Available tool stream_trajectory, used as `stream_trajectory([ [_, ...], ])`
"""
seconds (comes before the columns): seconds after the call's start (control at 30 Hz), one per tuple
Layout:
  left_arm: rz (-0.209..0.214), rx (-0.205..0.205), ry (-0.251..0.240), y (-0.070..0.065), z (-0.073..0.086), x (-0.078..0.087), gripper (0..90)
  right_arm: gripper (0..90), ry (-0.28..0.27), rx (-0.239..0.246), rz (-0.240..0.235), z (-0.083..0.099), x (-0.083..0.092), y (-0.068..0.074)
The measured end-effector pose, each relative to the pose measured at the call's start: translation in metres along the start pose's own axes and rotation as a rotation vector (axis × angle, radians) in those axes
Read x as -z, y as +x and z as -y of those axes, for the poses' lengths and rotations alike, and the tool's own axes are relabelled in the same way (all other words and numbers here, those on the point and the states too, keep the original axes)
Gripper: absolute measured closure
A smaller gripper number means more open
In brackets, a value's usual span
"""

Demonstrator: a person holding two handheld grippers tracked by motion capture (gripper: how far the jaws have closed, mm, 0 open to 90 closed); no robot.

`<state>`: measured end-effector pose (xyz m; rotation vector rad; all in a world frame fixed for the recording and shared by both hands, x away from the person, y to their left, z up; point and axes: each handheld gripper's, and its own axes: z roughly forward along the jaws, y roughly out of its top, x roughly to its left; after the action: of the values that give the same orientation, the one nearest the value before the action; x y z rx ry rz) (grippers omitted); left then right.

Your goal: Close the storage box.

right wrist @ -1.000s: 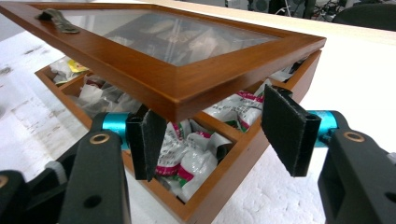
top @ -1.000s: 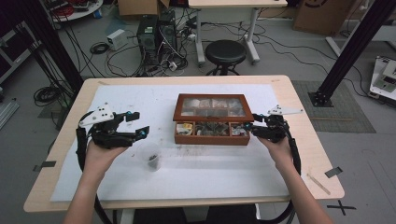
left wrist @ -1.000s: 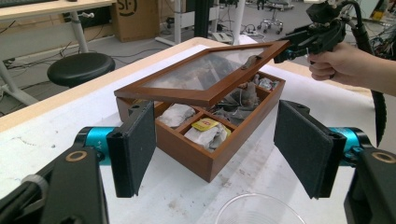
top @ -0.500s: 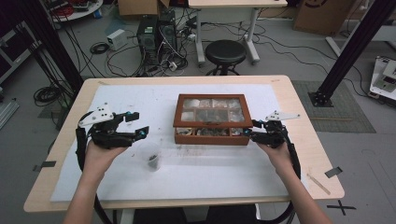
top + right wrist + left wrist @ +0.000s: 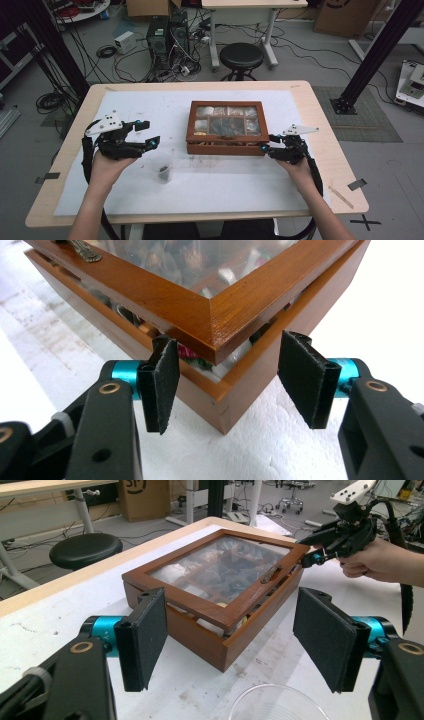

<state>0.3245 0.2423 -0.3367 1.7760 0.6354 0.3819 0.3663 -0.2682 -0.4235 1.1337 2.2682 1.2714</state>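
Straddling glass-lidded wooden box, felt-padded right gripper.

- I am in a lab or workshop room with a grey floor.
- Black cables lie in tangles on that floor.
- A black computer tower stands past my light wooden table.
- A round black stool and a brown cardboard box are near.
- Black metal frame posts stand around.

High view: overhead, facing forward-down. Gripper views: low, close, from opposite sides; shared: wooden box.
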Motion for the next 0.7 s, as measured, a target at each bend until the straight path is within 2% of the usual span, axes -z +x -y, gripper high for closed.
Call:
stream_trajectory([
  [0.37, 0.000, -0.003, 0.002, 0.000, 0.000, -0.001, 29.9, 42.5, 0.036, -0.007, -0.004, 0.007, -0.002, 0.001],
  [0.7, 0.004, -0.003, 0.002, -0.001, 0.000, -0.001, 29.9, 42.3, 0.041, -0.018, -0.012, 0.011, -0.003, 0.001],
])
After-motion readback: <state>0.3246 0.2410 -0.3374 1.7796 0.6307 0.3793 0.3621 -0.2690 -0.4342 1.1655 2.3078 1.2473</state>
